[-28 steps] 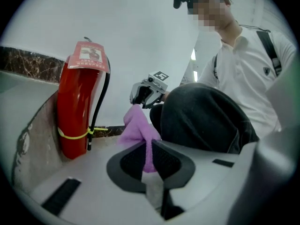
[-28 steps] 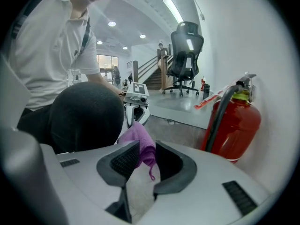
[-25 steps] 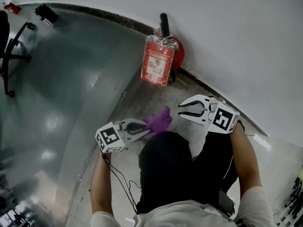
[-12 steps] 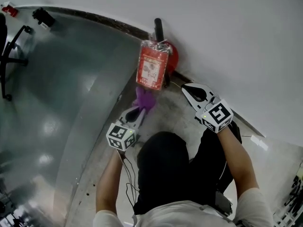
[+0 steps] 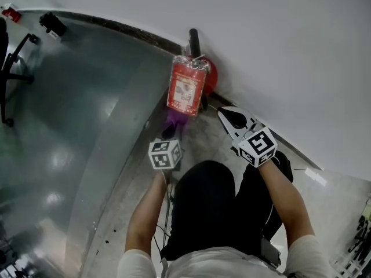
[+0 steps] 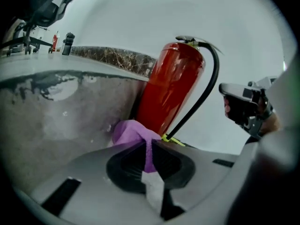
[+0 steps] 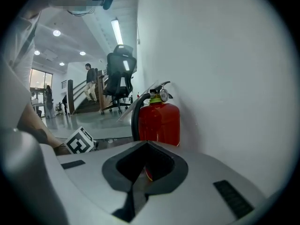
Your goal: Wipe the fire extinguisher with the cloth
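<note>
Moved: we lowered the cloth (image 6: 132, 131) to the fire extinguisher (image 6: 171, 86).
Left gripper (image 6: 147, 144): jaws clenched on cloth.
Right gripper (image 7: 146, 145): jaws closed, empty.

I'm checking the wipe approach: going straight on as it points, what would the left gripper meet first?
Probably the fire extinguisher, low on its body, touched first by the purple cloth that the left gripper holds; depth is unclear.

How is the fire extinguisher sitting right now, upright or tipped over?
Upright. In the right gripper view the fire extinguisher stands vertical beside the white wall, with its gauge and handle on top.
</note>
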Available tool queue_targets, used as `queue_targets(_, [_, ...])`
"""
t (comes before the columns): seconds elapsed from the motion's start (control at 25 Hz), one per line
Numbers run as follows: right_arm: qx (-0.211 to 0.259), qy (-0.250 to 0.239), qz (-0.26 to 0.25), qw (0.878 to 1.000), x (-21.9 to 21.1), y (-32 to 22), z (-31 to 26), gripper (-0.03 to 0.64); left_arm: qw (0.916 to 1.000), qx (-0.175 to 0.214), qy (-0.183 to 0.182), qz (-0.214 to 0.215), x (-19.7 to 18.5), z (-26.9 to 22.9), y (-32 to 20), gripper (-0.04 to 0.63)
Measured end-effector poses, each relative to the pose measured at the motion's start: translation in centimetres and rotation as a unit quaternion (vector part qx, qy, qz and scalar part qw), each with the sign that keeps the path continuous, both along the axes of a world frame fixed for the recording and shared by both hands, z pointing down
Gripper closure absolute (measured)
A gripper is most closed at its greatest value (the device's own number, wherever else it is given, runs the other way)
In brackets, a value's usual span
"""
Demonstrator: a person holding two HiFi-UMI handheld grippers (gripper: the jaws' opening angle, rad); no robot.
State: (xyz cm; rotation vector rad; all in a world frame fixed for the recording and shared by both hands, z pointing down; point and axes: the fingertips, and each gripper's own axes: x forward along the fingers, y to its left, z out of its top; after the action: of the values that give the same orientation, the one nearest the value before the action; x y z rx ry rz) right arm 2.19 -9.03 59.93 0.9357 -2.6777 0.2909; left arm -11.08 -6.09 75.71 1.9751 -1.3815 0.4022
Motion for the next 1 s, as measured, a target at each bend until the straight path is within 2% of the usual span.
queue_targets(0.32, [0.008, 0.005, 0.017, 1.0, 0.6, 0.2, -1.0, 0.603, 0.9986, -0.014, -0.011, 0.05, 2.1, 3.2, -3.2, 0.568])
queue_targets(0.6, [0.015, 0.007, 0.029, 0.999, 1.4, 0.1, -1.7, 0.604, 0.9957, 0.016, -0.018, 0.089, 3.6, 2.4, -5.2, 0.568])
queue_targets(0.76, [0.017, -0.004, 0.033, 0.999, 1.3, -0.4, -2.0, 0.604, 0.9909, 0.051, -0.032, 0.12, 4.1, 0.6, -5.5, 0.568])
queue_targets(1.0, [0.015, -0.01, 0.031, 0.999, 1.0, -0.5, -1.9, 0.604, 0.9875, 0.09, -0.046, 0.122, 4.2, -2.5, -5.5, 0.568])
